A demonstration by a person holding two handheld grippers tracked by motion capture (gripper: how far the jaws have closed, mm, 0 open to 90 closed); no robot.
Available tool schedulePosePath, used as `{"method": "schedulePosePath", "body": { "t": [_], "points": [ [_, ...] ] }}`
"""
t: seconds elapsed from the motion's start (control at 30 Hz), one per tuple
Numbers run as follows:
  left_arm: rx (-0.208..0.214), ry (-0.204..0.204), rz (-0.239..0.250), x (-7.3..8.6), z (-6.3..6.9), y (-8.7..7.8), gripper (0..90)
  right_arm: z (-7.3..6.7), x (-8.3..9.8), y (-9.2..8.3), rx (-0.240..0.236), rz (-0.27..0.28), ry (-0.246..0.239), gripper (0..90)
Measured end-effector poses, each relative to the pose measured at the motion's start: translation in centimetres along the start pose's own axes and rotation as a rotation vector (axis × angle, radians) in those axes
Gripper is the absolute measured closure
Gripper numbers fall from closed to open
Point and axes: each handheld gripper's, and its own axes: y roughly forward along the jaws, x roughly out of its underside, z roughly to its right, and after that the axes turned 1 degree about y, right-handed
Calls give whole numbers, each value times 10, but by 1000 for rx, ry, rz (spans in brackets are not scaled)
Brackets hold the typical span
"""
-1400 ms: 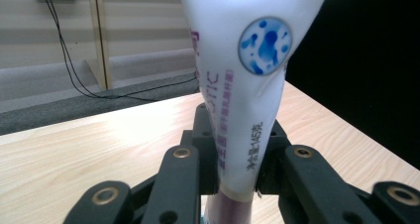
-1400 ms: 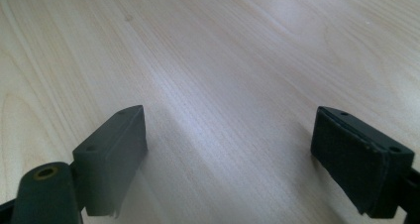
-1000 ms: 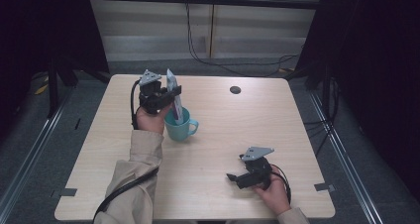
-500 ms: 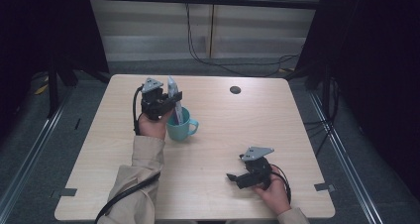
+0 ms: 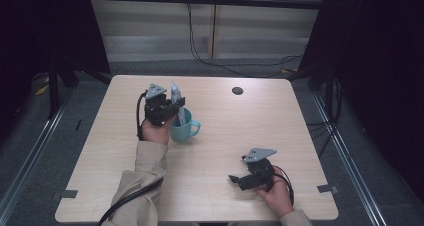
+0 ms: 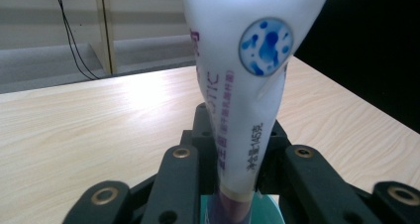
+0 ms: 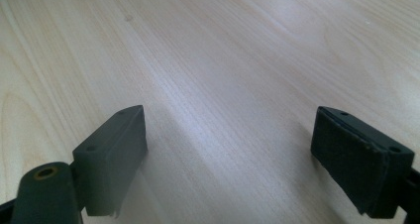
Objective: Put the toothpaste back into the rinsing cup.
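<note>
Left gripper view first: we see the left gripper (image 6: 233,184) clamped on the lower end of a white toothpaste tube (image 6: 247,85), jaws pressed against it from both sides, purple cap end pointing down toward the teal mug (image 6: 247,211) directly beneath. From the high view we place the same gripper (image 5: 170,108) at the far-left part of the wooden table (image 5: 300,116), with the tube (image 5: 176,98) standing nearly upright, its lower end at or just inside the rim of the mug (image 5: 184,128); we cannot tell whether the cap touches the bottom. We judge the step in hand to be standing the tube in the mug. The next move likely calls for lowering until the tube rests, then parting the jaws without tipping the mug. Our right gripper (image 5: 243,178) lies near the table's front-right edge, well apart from the mug, jaws wide with nothing between them (image 7: 228,154).
</note>
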Motion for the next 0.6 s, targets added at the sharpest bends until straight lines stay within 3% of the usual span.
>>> {"method": "schedulePosePath", "body": {
  "t": [0.6],
  "points": [
    [-8,3,-13,12,-1,0,762,0,0,0,0,0,1,132]
  ]
}}
